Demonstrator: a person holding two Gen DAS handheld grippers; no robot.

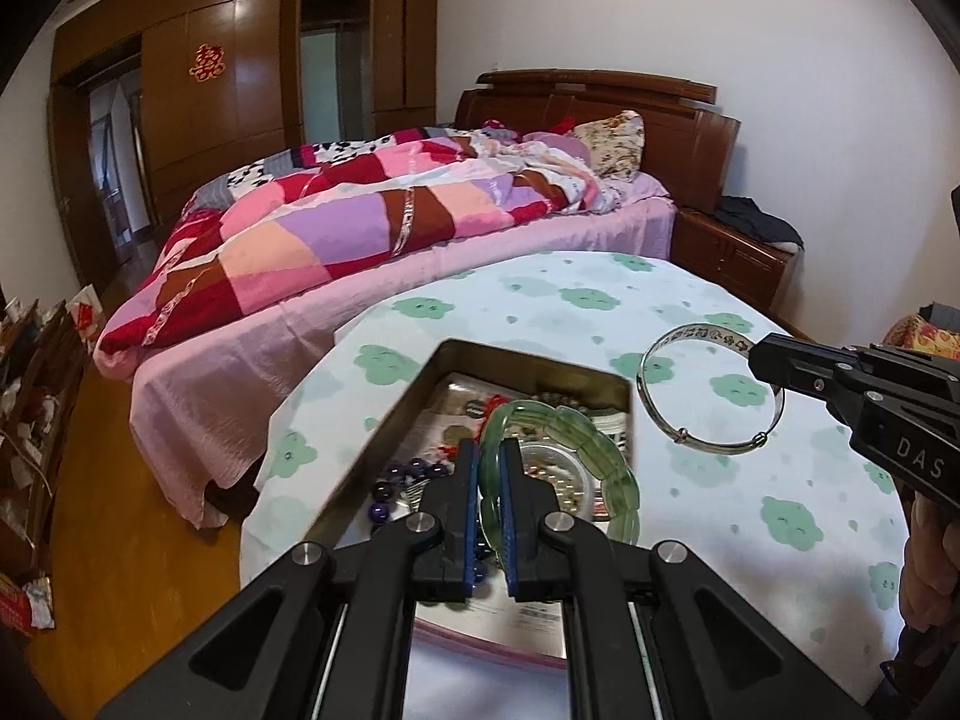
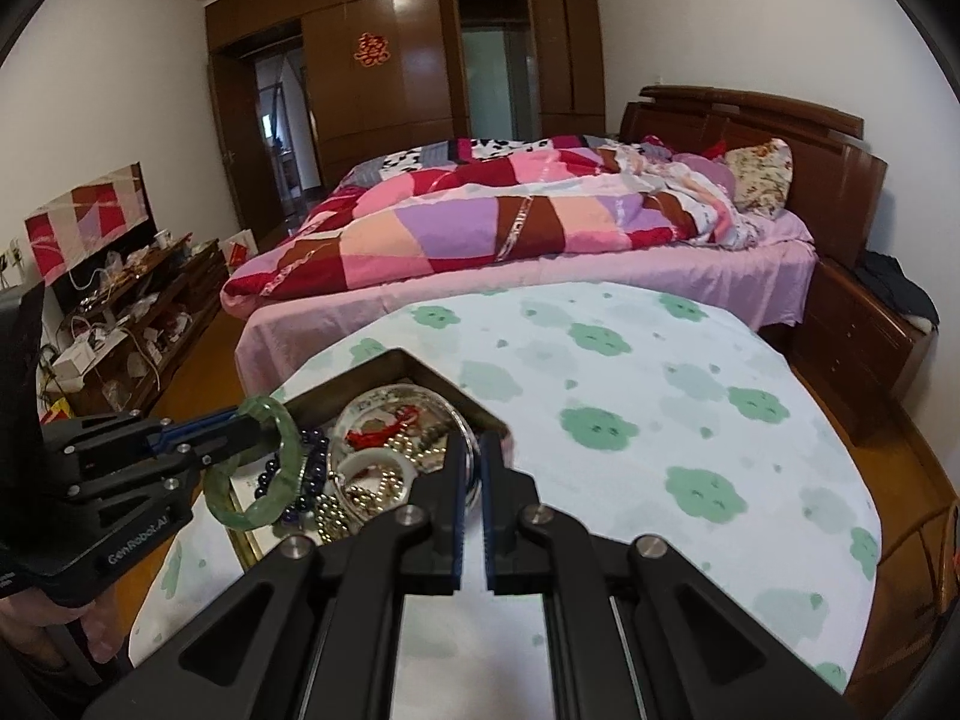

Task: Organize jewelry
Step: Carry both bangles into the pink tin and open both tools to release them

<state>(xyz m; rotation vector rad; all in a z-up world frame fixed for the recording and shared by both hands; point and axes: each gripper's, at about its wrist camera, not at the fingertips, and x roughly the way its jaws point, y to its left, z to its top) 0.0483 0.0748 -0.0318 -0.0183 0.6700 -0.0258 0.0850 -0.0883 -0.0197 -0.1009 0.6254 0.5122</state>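
Note:
My left gripper [image 1: 489, 450] is shut on a green jade bracelet [image 1: 606, 456] and holds it above a metal tin [image 1: 384, 420] full of jewelry. It also shows in the right wrist view [image 2: 264, 420], with the bracelet [image 2: 282, 480] hanging from it. My right gripper [image 1: 753, 354] is shut on a silver bangle [image 1: 666, 414], held above the tablecloth right of the tin. In the right wrist view the right gripper [image 2: 473, 450] has its jaws nearly together, and the bangle shows as a thin rim between them. Purple beads [image 1: 414, 471], a red cord and gold beads [image 2: 384, 483] lie in the tin.
A round table [image 2: 690, 420] with a white cloth printed with green clouds holds the tin. A bed with a patchwork quilt [image 2: 510, 222] stands just behind it. A nightstand [image 2: 864, 330] is at the right, a cluttered low shelf [image 2: 132, 312] at the left.

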